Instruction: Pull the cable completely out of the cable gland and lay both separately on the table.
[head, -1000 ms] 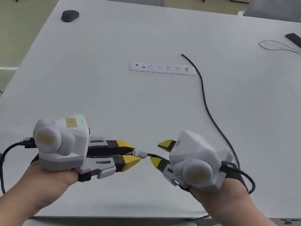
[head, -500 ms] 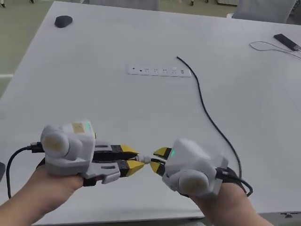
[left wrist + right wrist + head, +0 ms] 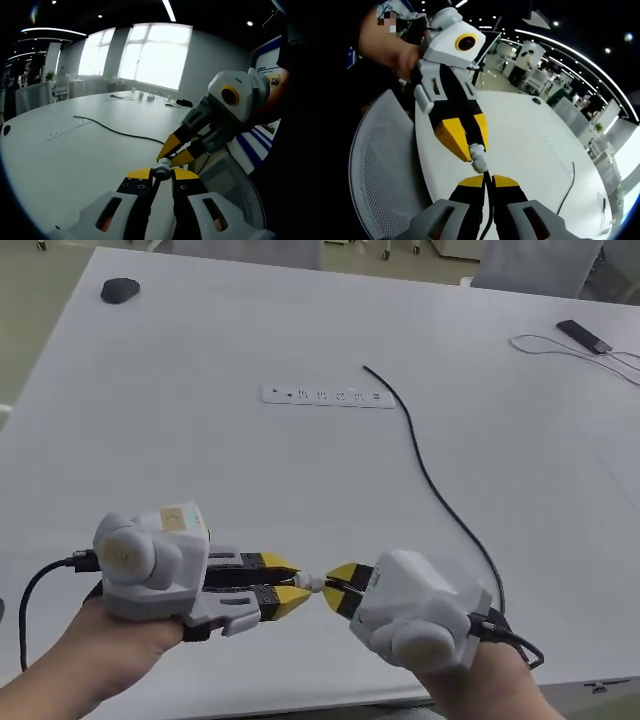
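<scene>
A small white cable gland [image 3: 312,584] hangs just above the near edge of the white table [image 3: 200,470]. My left gripper [image 3: 297,586] is shut on it; its yellow tips clamp the gland [image 3: 161,171] in the left gripper view. The black cable [image 3: 430,485] leaves the gland and passes between the jaws of my right gripper [image 3: 334,590], which is shut on it close to the gland. In the right gripper view the cable [image 3: 489,192] runs between my own tips [image 3: 489,181], and the gland [image 3: 477,155] sits at the left gripper's tips [image 3: 470,145]. The rest of the cable trails away across the table.
A white power strip [image 3: 325,396] lies mid-table beside the cable's far end. A dark mouse [image 3: 120,290] sits at the far left, and a phone [image 3: 580,335] with a thin white lead at the far right. A mesh chair [image 3: 380,175] stands below the table edge.
My right gripper moved left up to the gland, and its jaws went from open to shut on the cable. The head camera shifted too.
</scene>
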Available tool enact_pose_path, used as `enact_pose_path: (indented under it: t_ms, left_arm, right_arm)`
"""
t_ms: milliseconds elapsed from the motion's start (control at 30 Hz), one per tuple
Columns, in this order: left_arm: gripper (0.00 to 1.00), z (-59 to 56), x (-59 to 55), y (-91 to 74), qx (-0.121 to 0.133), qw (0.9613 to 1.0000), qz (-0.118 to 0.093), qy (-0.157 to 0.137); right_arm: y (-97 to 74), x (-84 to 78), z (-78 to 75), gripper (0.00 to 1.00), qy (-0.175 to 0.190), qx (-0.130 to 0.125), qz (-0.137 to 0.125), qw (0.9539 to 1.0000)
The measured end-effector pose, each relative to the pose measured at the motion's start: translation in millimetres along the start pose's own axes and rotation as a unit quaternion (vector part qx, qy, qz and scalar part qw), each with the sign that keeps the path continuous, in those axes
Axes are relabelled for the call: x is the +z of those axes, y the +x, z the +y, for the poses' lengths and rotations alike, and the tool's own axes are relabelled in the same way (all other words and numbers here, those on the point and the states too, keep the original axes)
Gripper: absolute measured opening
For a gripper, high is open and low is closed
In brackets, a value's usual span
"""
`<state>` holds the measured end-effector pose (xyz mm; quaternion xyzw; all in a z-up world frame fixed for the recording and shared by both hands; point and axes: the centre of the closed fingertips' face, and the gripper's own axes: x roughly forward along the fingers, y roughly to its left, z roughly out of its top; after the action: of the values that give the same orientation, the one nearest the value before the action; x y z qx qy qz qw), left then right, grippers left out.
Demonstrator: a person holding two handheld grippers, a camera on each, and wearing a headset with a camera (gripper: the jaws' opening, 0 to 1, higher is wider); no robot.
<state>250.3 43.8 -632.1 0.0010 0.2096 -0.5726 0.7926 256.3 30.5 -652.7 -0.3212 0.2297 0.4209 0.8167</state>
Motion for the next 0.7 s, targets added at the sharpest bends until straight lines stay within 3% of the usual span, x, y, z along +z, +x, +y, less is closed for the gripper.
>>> enact_pose_path:
  t_ms: [133, 333, 467, 700]
  left_arm:
    - [0.15, 1.8, 0.3, -1.4, 0.004, 0.9999, 0.003, 0.014]
    - [0.15, 5.1, 0.8, -5.7, 0.008, 0.9999, -0.001, 0.011]
    - [0.15, 5.9, 1.6, -7.3, 0.010, 0.9999, -0.004, 0.010]
    - [0.15, 8.5, 1.9, -8.2, 0.012, 0.9999, -0.007, 0.003]
  right_arm:
    - [1.2, -1.7, -1.4, 0.00, 0.010, -0.004, 0.001, 0.9999]
    - [1.1, -11.9, -8.9, 0.00, 0.040, -0.014, 0.002, 0.9991]
    - [1.3, -22.4, -17.6, 0.00, 0.129, -0.024, -0.013, 0.9913]
    - [3.7, -42.9, -25.2, 0.00, 0.178, -0.041, -0.006, 0.9831]
